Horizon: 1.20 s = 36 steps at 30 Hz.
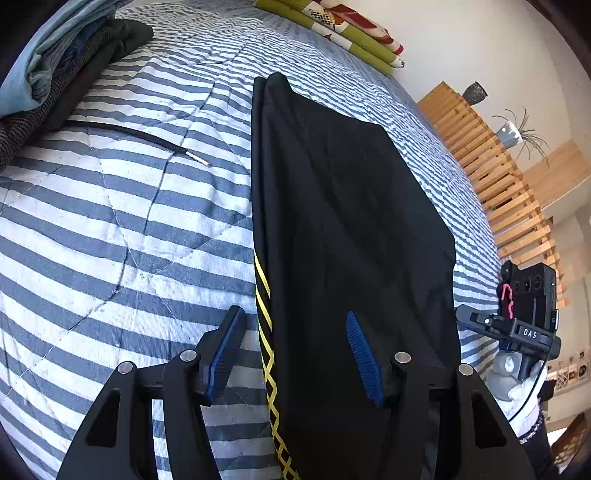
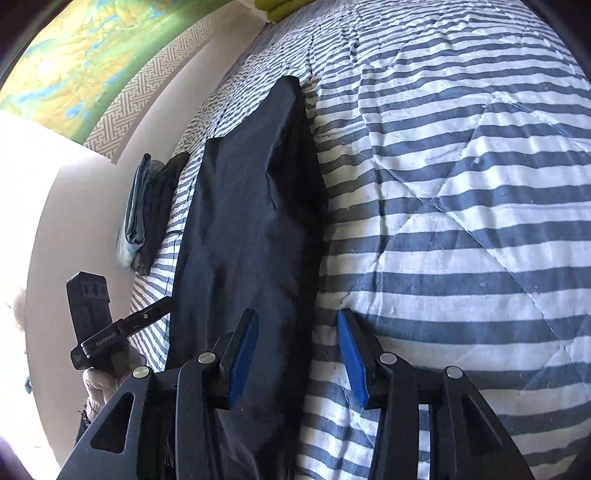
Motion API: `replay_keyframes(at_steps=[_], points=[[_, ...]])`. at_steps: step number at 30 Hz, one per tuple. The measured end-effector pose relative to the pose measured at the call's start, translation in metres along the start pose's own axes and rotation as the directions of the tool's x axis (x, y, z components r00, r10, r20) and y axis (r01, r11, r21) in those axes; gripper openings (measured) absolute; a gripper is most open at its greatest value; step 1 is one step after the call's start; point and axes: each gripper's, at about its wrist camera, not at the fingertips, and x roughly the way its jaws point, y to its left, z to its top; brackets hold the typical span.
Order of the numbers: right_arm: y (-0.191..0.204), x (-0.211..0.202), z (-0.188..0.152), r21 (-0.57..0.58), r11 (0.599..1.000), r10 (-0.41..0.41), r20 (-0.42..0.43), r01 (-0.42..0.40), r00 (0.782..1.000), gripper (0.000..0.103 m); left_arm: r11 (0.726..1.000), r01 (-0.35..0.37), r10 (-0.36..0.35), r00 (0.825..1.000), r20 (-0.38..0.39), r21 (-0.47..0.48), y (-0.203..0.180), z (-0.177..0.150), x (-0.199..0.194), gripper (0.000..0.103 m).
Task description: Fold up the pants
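Black pants [image 1: 340,206] with yellow side stripes lie lengthwise on the striped quilt [image 1: 110,229], folded leg over leg. My left gripper [image 1: 295,354] is open just above the pants' near end; the striped edge runs between its blue pads, and the right pad [image 1: 364,360] rests over the black cloth. In the right wrist view the same pants [image 2: 247,221] stretch away from me. My right gripper [image 2: 295,354] is open too, straddling the pants' right edge, left pad [image 2: 242,360] above the cloth and right pad [image 2: 352,360] above the quilt. Each view shows the other gripper beside the pants.
A stack of folded clothes [image 1: 62,66] sits at the far left of the bed, with a black drawstring [image 1: 140,138] trailing from it. Green-and-red bedding [image 1: 332,29] lies at the head. A slatted wooden frame [image 1: 495,173] and potted plants [image 1: 513,133] stand past the right side.
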Motion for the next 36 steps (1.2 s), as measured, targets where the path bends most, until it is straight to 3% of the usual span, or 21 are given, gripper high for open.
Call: replay_keyframes(at_steps=[1, 3, 5, 6, 9, 12, 15, 19, 24, 30, 34, 36], points=[[0.002, 0.000, 0.001, -0.009, 1.000, 0.002, -0.004, -0.002, 1.000, 0.041, 1.000, 0.013, -0.013, 1.000, 0.000, -0.007, 0.002, 0.001, 0.001, 0.056], [0.003, 0.006, 0.007, -0.018, 1.000, 0.011, -0.013, -0.011, 1.000, 0.042, 1.000, 0.016, -0.016, 1.000, 0.000, -0.010, 0.005, 0.004, 0.006, 0.037], [0.005, 0.009, 0.009, -0.033, 0.999, 0.018, -0.020, -0.018, 1.000, 0.042, 1.000, 0.008, -0.008, 1.000, 0.001, -0.006, 0.008, 0.005, 0.008, 0.024], [0.005, 0.010, 0.010, -0.036, 0.999, 0.026, -0.021, -0.026, 0.999, 0.040, 1.000, 0.008, -0.008, 1.000, -0.003, -0.005, 0.009, 0.004, 0.009, 0.016], [0.004, 0.018, 0.010, -0.008, 0.998, 0.068, -0.042, -0.068, 0.997, 0.027, 0.999, 0.040, -0.041, 0.999, -0.011, -0.010, 0.011, 0.002, 0.010, 0.006], [0.003, 0.025, 0.009, 0.018, 0.995, 0.102, -0.047, -0.101, 0.994, 0.009, 0.998, 0.063, -0.063, 0.998, 0.009, -0.006, 0.010, 0.003, 0.008, 0.004], [0.002, 0.021, 0.007, 0.045, 0.987, 0.154, -0.021, -0.153, 0.988, 0.005, 0.994, 0.109, -0.109, 0.993, 0.053, -0.011, 0.008, 0.003, -0.006, 0.003], [0.012, -0.005, 0.005, 0.033, 0.973, 0.228, 0.056, -0.230, 0.972, 0.004, 0.981, 0.195, -0.190, 0.973, 0.130, -0.023, -0.001, 0.004, -0.041, 0.003], [0.041, -0.057, 0.000, -0.021, 0.952, 0.303, 0.166, -0.304, 0.938, 0.004, 0.956, 0.294, -0.288, 0.925, 0.248, 0.015, -0.025, 0.002, -0.107, 0.003], [0.097, -0.135, -0.024, -0.157, 0.926, 0.376, 0.279, -0.345, 0.883, 0.004, 0.937, 0.301, -0.345, 0.879, 0.330, 0.178, -0.078, -0.024, -0.195, 0.003], [0.120, -0.184, -0.055, -0.230, 0.912, 0.402, 0.340, -0.340, 0.850, 0.004, 0.917, 0.314, -0.385, 0.860, 0.336, 0.245, -0.105, -0.051, -0.236, 0.003], [0.127, -0.202, -0.072, -0.260, 0.907, 0.409, 0.362, -0.331, 0.838, 0.004, 0.912, 0.319, -0.393, 0.860, 0.326, 0.259, -0.114, -0.063, -0.251, 0.003]])
